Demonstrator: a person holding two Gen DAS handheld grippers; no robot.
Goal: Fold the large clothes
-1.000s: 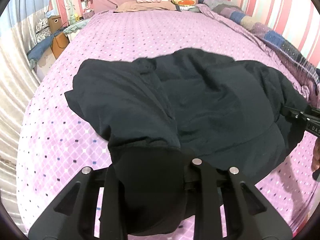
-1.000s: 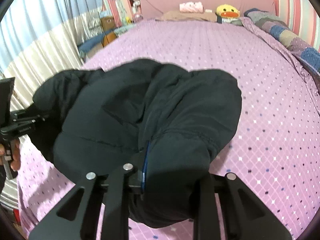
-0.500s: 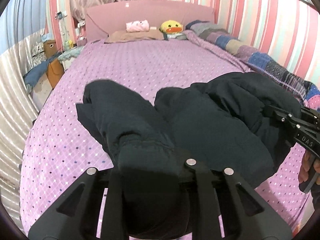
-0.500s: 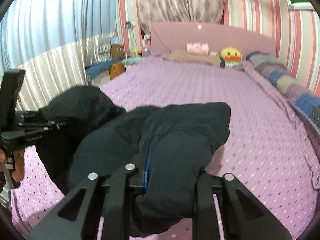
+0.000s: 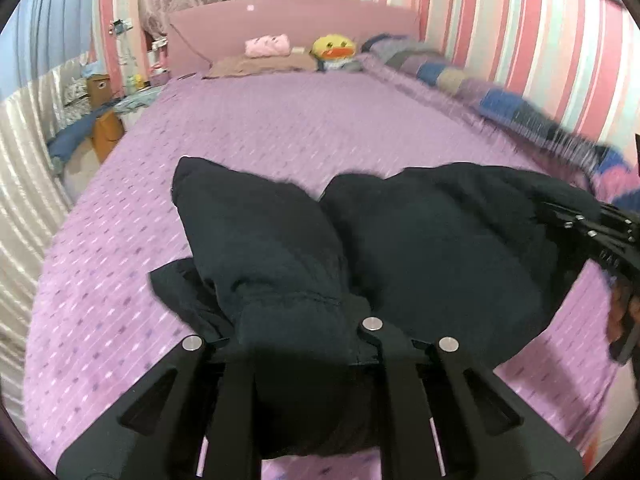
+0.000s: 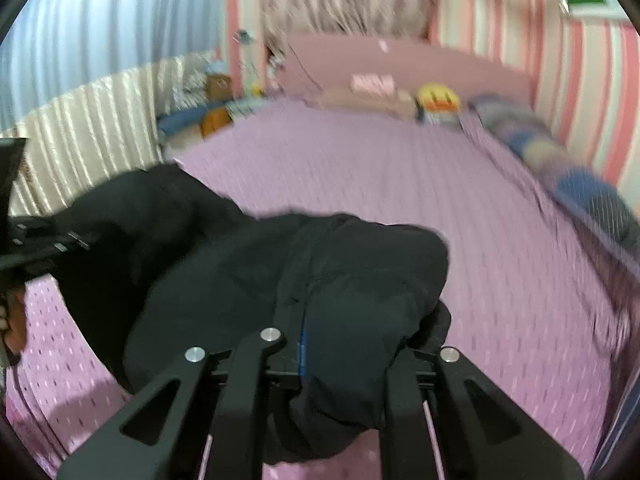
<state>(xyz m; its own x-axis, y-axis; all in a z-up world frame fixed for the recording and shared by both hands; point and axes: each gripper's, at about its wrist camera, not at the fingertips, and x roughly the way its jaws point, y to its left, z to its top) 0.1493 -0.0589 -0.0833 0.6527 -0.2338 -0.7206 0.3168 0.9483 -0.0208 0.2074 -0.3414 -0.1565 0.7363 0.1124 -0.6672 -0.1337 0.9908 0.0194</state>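
A: We are holding the black padded jacket (image 5: 432, 240) up over the foot of the bed (image 5: 280, 128), one end in each gripper. In the left wrist view the left gripper (image 5: 304, 344) is gripping a bunched cuff-like end of the jacket; its jaws have just been closing, and the cloth is filling the space between them.

B: We are seeing the same from the right wrist view. The right gripper (image 6: 340, 352) is clamping a thick fold of the jacket beside a thin blue strip (image 6: 302, 348) on the cloth. Its jaws have also just been closing on the fabric.

A: The jacket is sagging between the two grippers, and part of it is hanging in front of the purple dotted bedspread (image 5: 100, 300). Whether its lowest part is touching the bed, we cannot tell.

B: In the left wrist view the right gripper is showing at the right edge, with jacket cloth running up to it. In our right wrist view the left one is coming in at the left edge, and a hand (image 6: 12, 328) is showing below it.

A: Far off at the headboard (image 5: 296, 28) a yellow duck toy (image 5: 334, 50) is sitting beside a pink pillow (image 5: 267, 46). A patchwork quilt (image 5: 496, 100) is lying along the striped wall (image 5: 560, 60).

B: Both pictures are blurred, so finer detail of the cloth is escaping us.
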